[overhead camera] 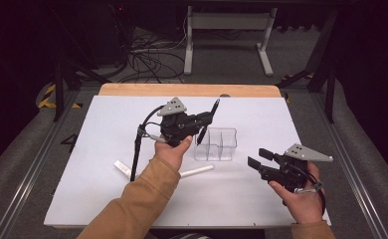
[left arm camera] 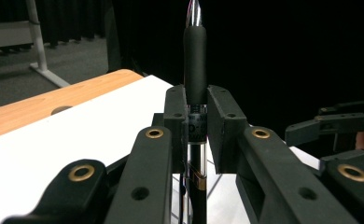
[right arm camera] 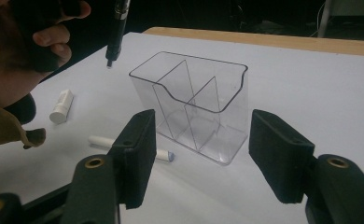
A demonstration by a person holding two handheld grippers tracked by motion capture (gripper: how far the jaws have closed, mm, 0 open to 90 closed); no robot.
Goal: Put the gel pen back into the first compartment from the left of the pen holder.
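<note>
My left gripper clamps a black pen at mid-barrel, beside its rubber grip, held above the clear divided organizer. The pen is light, stiff and smooth; I judge this hold secure. My right gripper stands open, empty.

Left gripper raised above the middle of the desk, jaws pointing right and slightly far, clamped shut on a black pen that stands tilted between the pads. Left hand wrapped around the grip from below, tan sleeve running in from the near edge. Right gripper low at the near right, jaws parted and holding nothing, aimed left. Right hand gripping from behind.
</note>
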